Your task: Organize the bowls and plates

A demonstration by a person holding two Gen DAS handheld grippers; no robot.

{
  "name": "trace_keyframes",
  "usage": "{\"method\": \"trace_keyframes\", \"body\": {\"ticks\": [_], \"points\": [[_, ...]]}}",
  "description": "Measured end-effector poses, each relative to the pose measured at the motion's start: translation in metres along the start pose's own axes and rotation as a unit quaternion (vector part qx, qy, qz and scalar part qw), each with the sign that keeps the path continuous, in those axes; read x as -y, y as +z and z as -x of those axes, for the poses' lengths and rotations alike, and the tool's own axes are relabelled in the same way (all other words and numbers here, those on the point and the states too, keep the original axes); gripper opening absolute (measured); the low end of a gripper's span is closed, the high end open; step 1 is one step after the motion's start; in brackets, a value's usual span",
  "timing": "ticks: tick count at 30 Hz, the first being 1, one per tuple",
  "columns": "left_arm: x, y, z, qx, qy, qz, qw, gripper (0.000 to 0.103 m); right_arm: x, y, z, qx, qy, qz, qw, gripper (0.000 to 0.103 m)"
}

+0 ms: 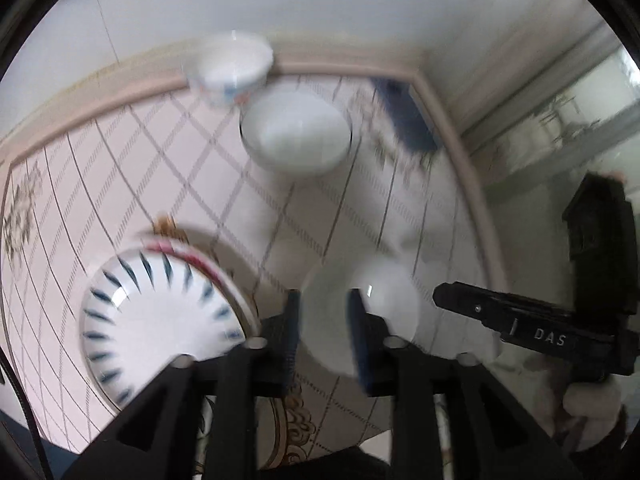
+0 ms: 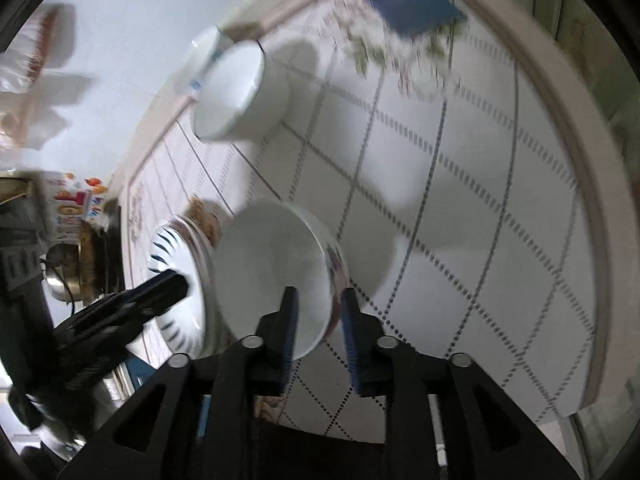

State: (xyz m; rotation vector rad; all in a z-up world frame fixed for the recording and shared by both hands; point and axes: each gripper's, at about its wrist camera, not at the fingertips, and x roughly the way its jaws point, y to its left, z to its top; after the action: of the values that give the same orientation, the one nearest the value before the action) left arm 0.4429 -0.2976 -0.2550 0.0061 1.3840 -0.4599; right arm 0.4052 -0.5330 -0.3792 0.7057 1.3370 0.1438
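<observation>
Gripping the rim of a white bowl (image 2: pixel 272 276), the right claw (image 2: pixel 318 320) has one finger inside the bowl and one outside against its patterned wall; the bowl is tipped so its mouth faces left in the right wrist view, just beside the blue-striped plate (image 2: pixel 172 276). Only this view shows that grip plainly. In the left wrist view the same white bowl (image 1: pixel 360 312) is a pale blur between the fingers of the left claw (image 1: pixel 324 336), which stand narrowly apart; whether they touch it cannot be told. The right claw (image 1: pixel 448 300) enters from the right there. That view alone shows the blue-striped plate (image 1: pixel 160 320) from above, lying on a red-rimmed plate (image 1: pixel 200 264), its near edge hidden behind the claw's frame. Far on the chequered bench (image 2: pixel 460 200) stand a large white bowl (image 1: pixel 296 136) and a small patterned bowl (image 1: pixel 232 68), touching or nearly so. A blue object (image 2: pixel 412 4) at the far edge is too smeared to identify.
</observation>
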Motion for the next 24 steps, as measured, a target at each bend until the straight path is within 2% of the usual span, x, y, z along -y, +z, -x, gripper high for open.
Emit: {"method": "trace_keyframes", "body": {"ticks": [1, 2, 4, 7, 10, 13, 16, 18, 19, 20, 22, 24], "points": [[-0.005, 0.011, 0.004, 0.011, -0.004, 0.005, 0.9999, 0.042, -0.002, 0.005, 0.006, 0.008, 0.005, 0.001, 1.000, 0.048], [-0.010, 0.020, 0.006, 0.021, 0.000, 0.010, 0.9997, 0.044, -0.006, 0.015, 0.013, 0.022, 0.018, -0.001, 1.000, 0.058], [-0.023, 0.046, -0.001, 0.039, 0.024, 0.025, 0.9986, 0.044, -0.011, 0.035, 0.020, 0.045, 0.039, -0.005, 0.998, 0.070], [-0.051, 0.081, -0.029, 0.021, 0.028, 0.061, 0.9975, 0.044, -0.020, 0.071, 0.008, 0.069, 0.025, -0.004, 0.997, 0.071], [-0.070, 0.107, -0.060, -0.011, 0.015, 0.089, 0.9958, 0.044, -0.022, 0.104, -0.016, 0.064, 0.031, -0.018, 0.997, 0.071], [-0.073, 0.121, -0.089, -0.041, 0.005, 0.088, 0.9953, 0.044, -0.026, 0.127, -0.042, 0.052, 0.036, -0.026, 0.998, 0.071], [-0.069, 0.131, -0.110, -0.058, 0.007, 0.082, 0.9949, 0.044, -0.028, 0.146, -0.071, 0.031, 0.040, -0.032, 0.998, 0.065], [-0.066, 0.133, -0.119, -0.059, 0.011, 0.075, 0.9954, 0.042, -0.028, 0.152, -0.084, 0.023, 0.043, -0.033, 0.998, 0.052], [-0.065, 0.135, -0.121, -0.055, 0.014, 0.069, 0.9959, 0.031, -0.029, 0.152, -0.089, 0.020, 0.043, -0.032, 0.998, 0.039], [-0.062, 0.135, -0.123, -0.052, 0.033, 0.059, 0.9964, 0.019, -0.031, 0.155, -0.095, 0.019, 0.031, -0.029, 0.999, 0.026], [-0.061, 0.137, -0.123, -0.044, 0.049, 0.039, 0.9971, 0.016, -0.032, 0.156, -0.098, 0.030, 0.002, -0.019, 0.999, 0.013], [-0.060, 0.136, -0.122, -0.042, 0.054, 0.032, 0.9971, 0.013, -0.033, 0.156, -0.098, 0.037, -0.006, -0.007, 0.999, 0.013]]}}
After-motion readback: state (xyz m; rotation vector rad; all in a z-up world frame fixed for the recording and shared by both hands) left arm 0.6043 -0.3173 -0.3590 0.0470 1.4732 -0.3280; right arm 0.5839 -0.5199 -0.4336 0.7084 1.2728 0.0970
